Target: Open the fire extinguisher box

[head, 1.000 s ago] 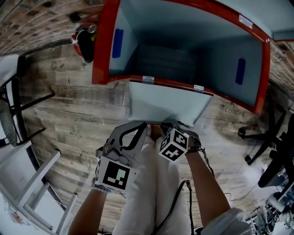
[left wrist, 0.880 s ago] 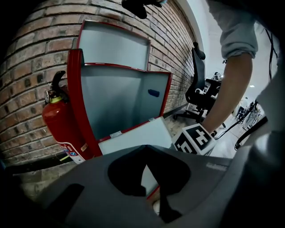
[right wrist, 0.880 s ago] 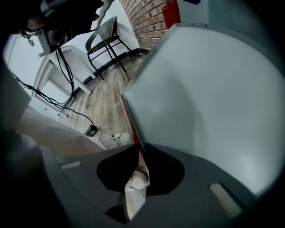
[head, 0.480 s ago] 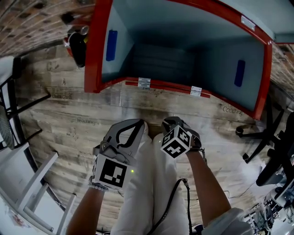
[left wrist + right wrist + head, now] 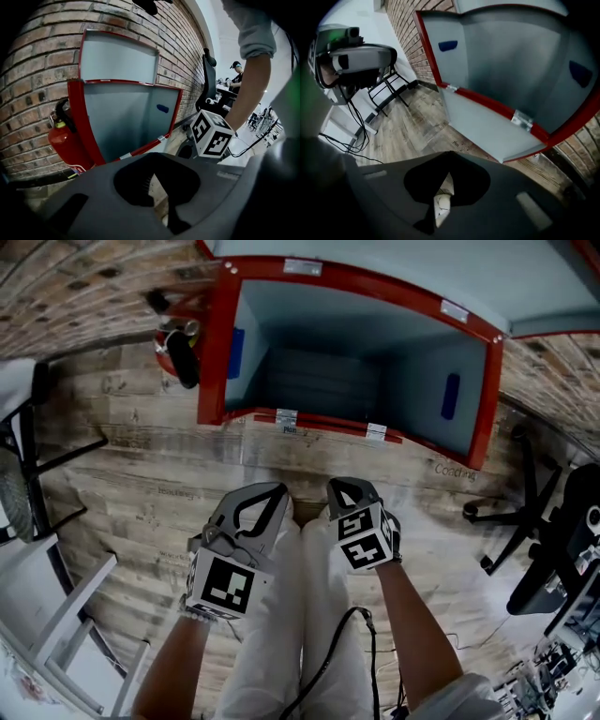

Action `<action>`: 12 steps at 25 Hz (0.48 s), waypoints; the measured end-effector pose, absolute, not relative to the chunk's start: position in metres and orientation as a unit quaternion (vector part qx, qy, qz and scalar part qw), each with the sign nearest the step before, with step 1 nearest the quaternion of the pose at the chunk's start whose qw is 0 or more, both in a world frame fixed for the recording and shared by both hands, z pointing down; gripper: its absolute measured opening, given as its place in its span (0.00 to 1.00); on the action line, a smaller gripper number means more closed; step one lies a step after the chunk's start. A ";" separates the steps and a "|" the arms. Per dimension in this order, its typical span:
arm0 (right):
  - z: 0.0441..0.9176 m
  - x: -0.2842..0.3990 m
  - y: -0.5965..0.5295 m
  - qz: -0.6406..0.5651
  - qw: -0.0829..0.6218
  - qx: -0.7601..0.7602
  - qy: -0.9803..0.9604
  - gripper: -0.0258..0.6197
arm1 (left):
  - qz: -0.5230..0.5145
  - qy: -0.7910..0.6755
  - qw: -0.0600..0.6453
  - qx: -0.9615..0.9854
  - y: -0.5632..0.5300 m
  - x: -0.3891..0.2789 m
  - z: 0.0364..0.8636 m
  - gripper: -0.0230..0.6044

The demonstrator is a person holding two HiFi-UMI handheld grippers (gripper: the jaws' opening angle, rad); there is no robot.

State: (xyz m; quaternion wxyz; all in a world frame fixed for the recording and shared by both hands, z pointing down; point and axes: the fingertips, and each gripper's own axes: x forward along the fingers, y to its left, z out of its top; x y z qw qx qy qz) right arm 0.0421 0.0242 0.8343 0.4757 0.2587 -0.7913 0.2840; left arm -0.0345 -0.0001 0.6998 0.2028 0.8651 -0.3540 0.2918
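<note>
The fire extinguisher box (image 5: 214,352) is a red-framed recess in the brick wall, standing open with a bare pale blue-grey inside. Its door (image 5: 487,126) hangs down from two hinges on the bottom rim. A red extinguisher (image 5: 178,348) stands on the floor just left of the box, also in the left gripper view (image 5: 65,140). My left gripper (image 5: 279,491) is shut and empty, well short of the door. My right gripper (image 5: 336,486) beside it has just been closing; its jaws meet on nothing and stand clear of the door (image 5: 440,206).
A black chair frame (image 5: 28,427) and a white stand (image 5: 66,615) sit on the wooden floor at the left. An office chair base (image 5: 511,521) is at the right. My white-trousered legs (image 5: 300,615) and a cable fill the lower middle.
The door has swung from jutting out toward me to hanging down from its hinges. My right gripper has come off the door's edge and drawn back upward; the left has risen slightly.
</note>
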 end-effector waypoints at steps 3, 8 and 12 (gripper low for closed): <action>0.801 0.040 0.019 0.279 0.460 0.264 -0.801 0.05 | 0.282 -0.357 0.192 0.869 -0.006 -0.030 0.673 0.03; 0.743 0.040 0.007 0.259 0.434 0.280 -0.817 0.05 | 0.283 -0.356 0.185 0.871 -0.002 -0.024 0.636 0.03; 0.696 0.048 0.000 0.241 0.418 0.296 -0.824 0.05 | 0.281 -0.358 0.178 0.872 0.000 -0.022 0.602 0.03</action>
